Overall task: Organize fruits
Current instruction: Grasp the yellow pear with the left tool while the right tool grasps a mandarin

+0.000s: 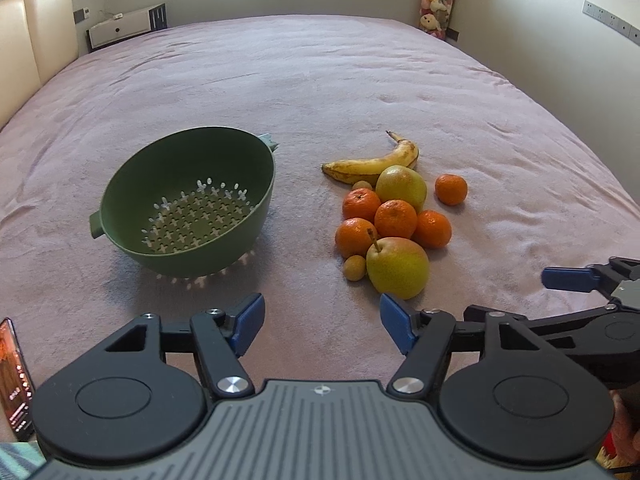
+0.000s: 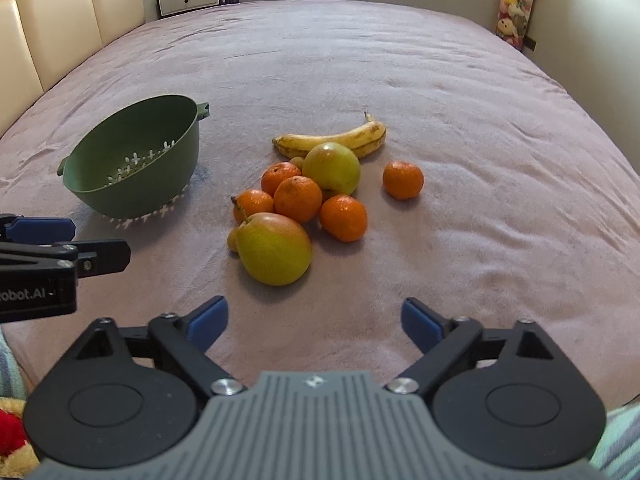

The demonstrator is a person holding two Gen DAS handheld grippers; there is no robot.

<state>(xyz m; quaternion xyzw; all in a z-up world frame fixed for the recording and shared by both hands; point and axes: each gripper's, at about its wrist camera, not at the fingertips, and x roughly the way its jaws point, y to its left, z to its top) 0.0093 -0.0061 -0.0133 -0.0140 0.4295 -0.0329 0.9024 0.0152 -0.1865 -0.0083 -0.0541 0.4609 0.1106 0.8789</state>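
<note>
**A:** Left wrist view first, going from the left: what's there?

**B:** A phone with a lit screen (image 1: 16, 376) at the near left edge, then the dark green perforated plastic colander (image 1: 188, 204), tilted on the mauve plush bedspread (image 1: 320, 80) with nothing in it. The left gripper (image 1: 320, 322) hangs near the bed edge, its blue-padded fingers spread wide and holding nothing.

**A:** And the fruit?

**B:** Right of the colander, apart from it. A big yellow-green pear with a red blush (image 1: 397, 267) lies nearest, touching a small tan round fruit (image 1: 355, 267) on its left. Behind it sits a cluster of orange mandarins (image 1: 395, 218), then a second greenish pear (image 1: 401, 187) and a spotted yellow banana (image 1: 372, 164) farthest back. One lone mandarin (image 1: 451, 189) sits just right of the pile.

**A:** The right gripper?

**B:** In the right wrist view, the right gripper (image 2: 314, 322) is also spread and empty, near the bed edge, short of the near pear.

**A:** So nothing is sorted yet. What might go wrong?

**B:** I'd say the pile is the risk: the fruits lean together, so lifting the near pear could send mandarins rolling on the soft cover. The tilted colander may also tip or slide if fruit is dropped on its low rim. And the pear looks wide and smooth, so a shallow pinch could slip.
</note>
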